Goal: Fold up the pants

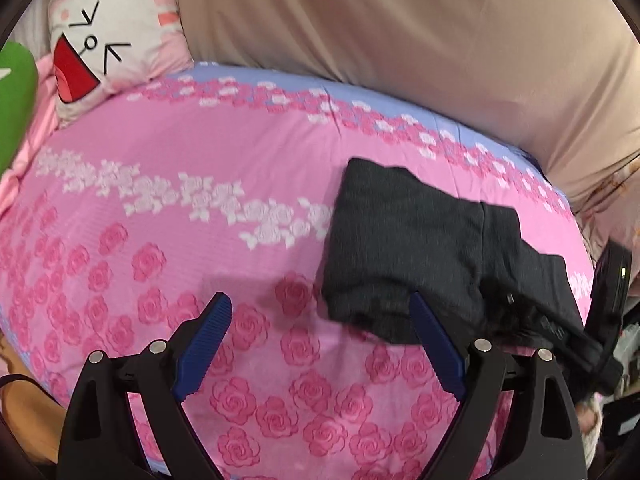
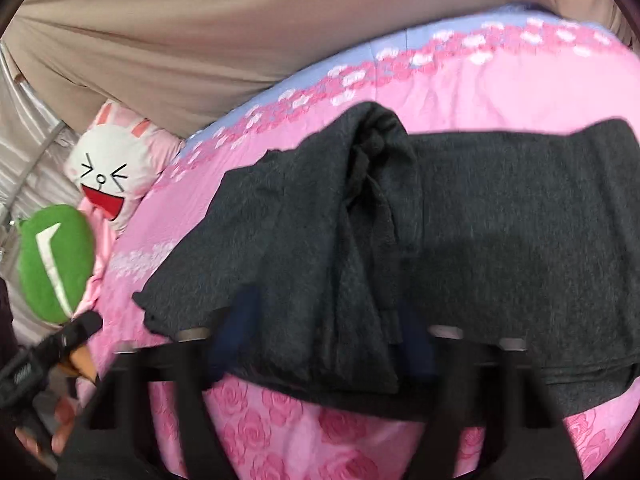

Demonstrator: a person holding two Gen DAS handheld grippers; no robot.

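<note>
One pair of pants (image 1: 404, 256) lies on the bed (image 1: 168, 208), folded into a thick, roughly rectangular bundle of dark charcoal knit with a fine heathered weave. In the left wrist view it sits at the right centre of the frame, its near edge just beside the right blue pad. In the right wrist view the pants (image 2: 400, 240) fill the centre and right of the frame, with several overlapping layers and a bunched ridge running down the middle.

The bed cover is pink cotton-like cloth printed with darker pink roses, one band of white roses, and a lilac border along the far edge.

Left tool (image 1: 320, 340): two black fingers with ribbed blue pads, spread wide, holding nothing, above the bare cover at lower centre of the frame.

Right tool (image 2: 324, 344): blurred by motion and partly covered by the cloth at lower centre; two dark blue pads show faintly against the fabric. Whether it grips the pants cannot be told.

Two soft cushions rest at the upper left: one white rabbit-face cushion (image 1: 108, 40) with pink ears and a red mouth, and one green plush cushion (image 2: 56, 260) with a white stripe. Smooth beige fabric (image 1: 400, 28) drapes behind the bed.
</note>
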